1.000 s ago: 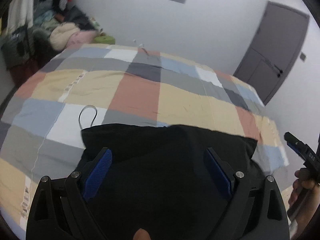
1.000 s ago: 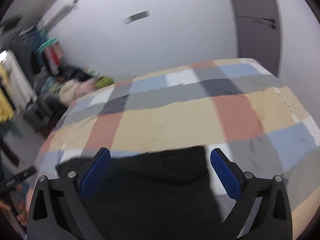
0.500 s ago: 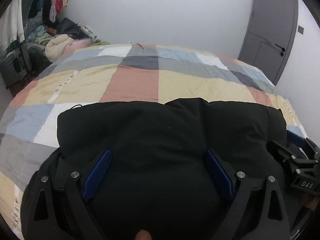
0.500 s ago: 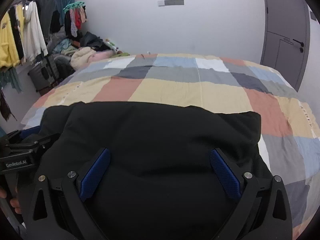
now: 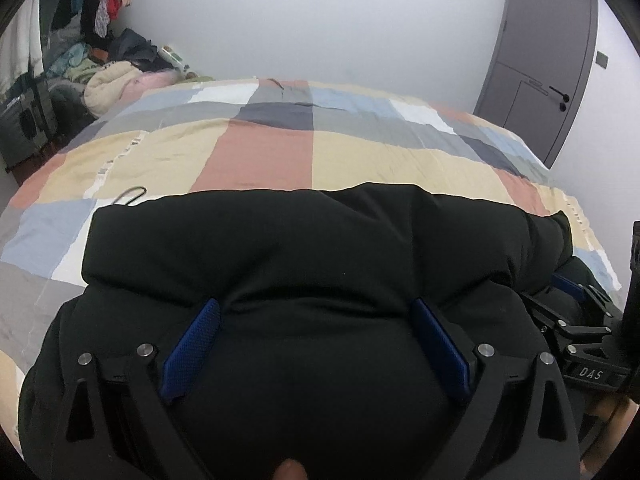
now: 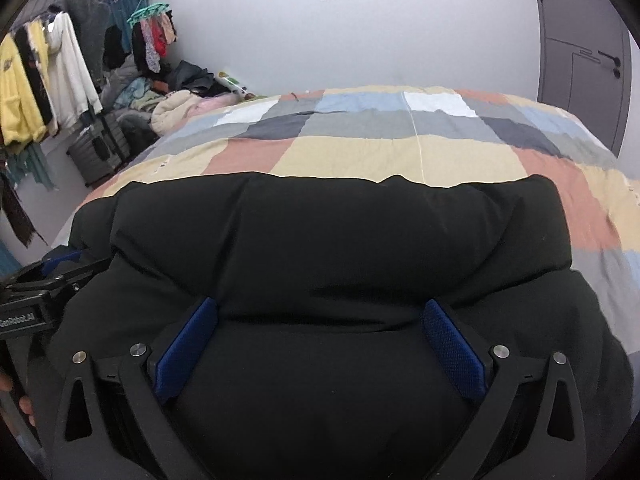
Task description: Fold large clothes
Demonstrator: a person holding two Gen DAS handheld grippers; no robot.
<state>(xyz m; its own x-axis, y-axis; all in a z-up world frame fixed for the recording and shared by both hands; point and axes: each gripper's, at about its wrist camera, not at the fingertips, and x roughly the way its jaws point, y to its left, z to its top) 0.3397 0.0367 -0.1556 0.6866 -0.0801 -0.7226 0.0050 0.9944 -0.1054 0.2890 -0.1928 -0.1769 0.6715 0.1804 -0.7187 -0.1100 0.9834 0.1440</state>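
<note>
Bed [image 5: 256, 160] now mostly hidden behind the big black coat [image 5: 320, 248].
Coat came up close; both grippers' jaws stay wide apart, so folding can start.

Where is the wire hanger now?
In the left wrist view, the wire hanger lies on the checked quilt, just beyond the black garment's far left corner.

We see a black padded garment [image 5: 320, 248] lying on the bed in thick, puffy folds, its upper layer doubled back into a rounded roll that runs crosswise just ahead of the left claw [image 5: 316, 336]. Its matte cloth bulges between both blue pads and fills the span under them. At the right claw [image 6: 320, 332] the same roll crosses in front, its far edge slightly wavy
</note>
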